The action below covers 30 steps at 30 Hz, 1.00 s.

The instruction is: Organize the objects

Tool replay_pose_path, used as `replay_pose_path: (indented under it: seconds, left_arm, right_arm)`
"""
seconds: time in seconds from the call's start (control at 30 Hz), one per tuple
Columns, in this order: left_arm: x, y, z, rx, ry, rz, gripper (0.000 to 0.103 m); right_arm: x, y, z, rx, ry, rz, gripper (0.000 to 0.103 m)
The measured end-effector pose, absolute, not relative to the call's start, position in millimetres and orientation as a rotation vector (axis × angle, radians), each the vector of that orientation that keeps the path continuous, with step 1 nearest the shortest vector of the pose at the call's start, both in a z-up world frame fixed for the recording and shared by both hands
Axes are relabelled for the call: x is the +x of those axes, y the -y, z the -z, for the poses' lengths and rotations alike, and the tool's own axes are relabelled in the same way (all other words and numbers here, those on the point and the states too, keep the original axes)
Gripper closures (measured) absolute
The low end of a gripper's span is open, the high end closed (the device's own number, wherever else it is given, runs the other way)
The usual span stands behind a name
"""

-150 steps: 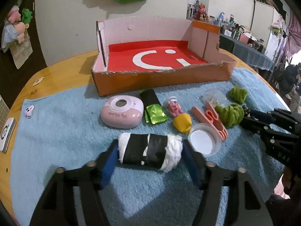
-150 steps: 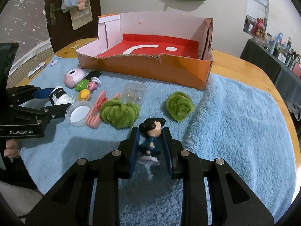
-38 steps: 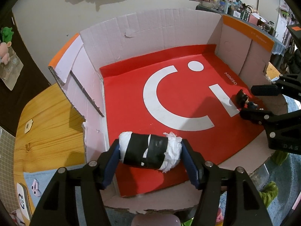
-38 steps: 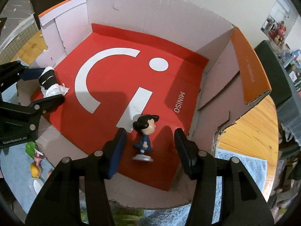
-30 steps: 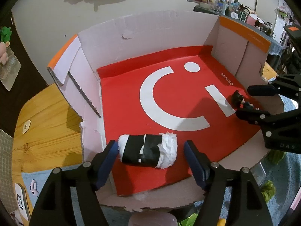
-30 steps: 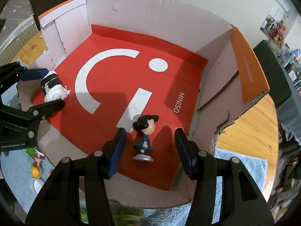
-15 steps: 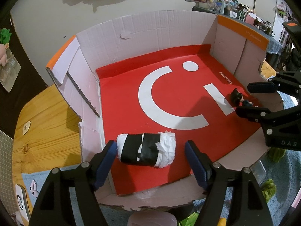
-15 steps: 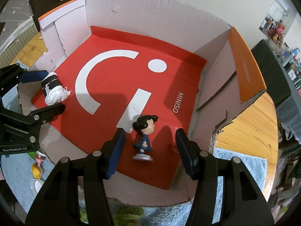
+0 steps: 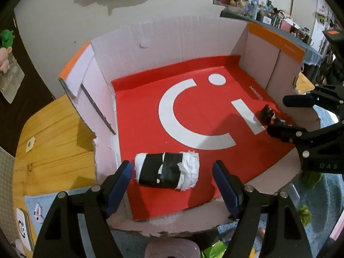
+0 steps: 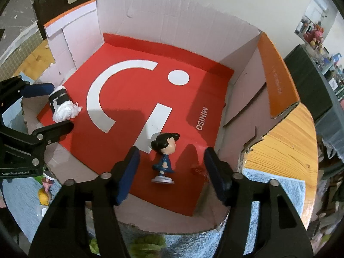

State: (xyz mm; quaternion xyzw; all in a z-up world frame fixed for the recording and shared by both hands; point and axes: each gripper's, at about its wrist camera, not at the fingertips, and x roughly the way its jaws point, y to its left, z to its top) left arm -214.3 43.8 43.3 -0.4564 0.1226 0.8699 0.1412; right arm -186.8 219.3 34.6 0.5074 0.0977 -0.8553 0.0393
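Box [image 9: 189, 49] holds roll [image 9: 166, 173], figurine [image 10: 164, 157] (upright).

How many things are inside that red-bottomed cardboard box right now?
2. A roll wrapped in black tape lies near the front left corner, and a small dark-haired figurine stands near the front right. The front wall could hide something small.
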Motion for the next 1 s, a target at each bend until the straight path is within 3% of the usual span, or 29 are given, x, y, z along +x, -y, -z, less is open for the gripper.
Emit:
replay_pose_path:
  seconds: [0.13,0.3,0.53,0.67,1.0]
  left_arm:
    - [-208.8,-44.8,-57.0,-1.247,-0.385,-2.566,0.016]
    - [-199.7,-43.3,-74.7,-1.178,-0.355,-2.594,0.013]
    - [-179.8,-37.5,-98.5,-1.074,-0.304,-2.655,0.002]
    - [-166.8,-32.4,-109.0,-1.032,-0.273,-2.689,0.002]
    - [-124.8,-13.5,-129.5,-0.937,-0.171,-2.783,0.0]
  right_arm:
    - [-184.9,-220.3,-40.7,1.527,-0.29,2.644,0.036]
    - [-182.3,-220.5,-56.8,1.463,-0.263,2.696,0.035]
    - [-149.4,-231.3,-93.6,1.338,-0.24,2.789,0.024]
    - [-134.6,-230.2,-108.6,1.26,-0.237,2.848,0.017]
    - [-84.3,-229.7,-140.6,1.054,-0.11,2.981,0.011]
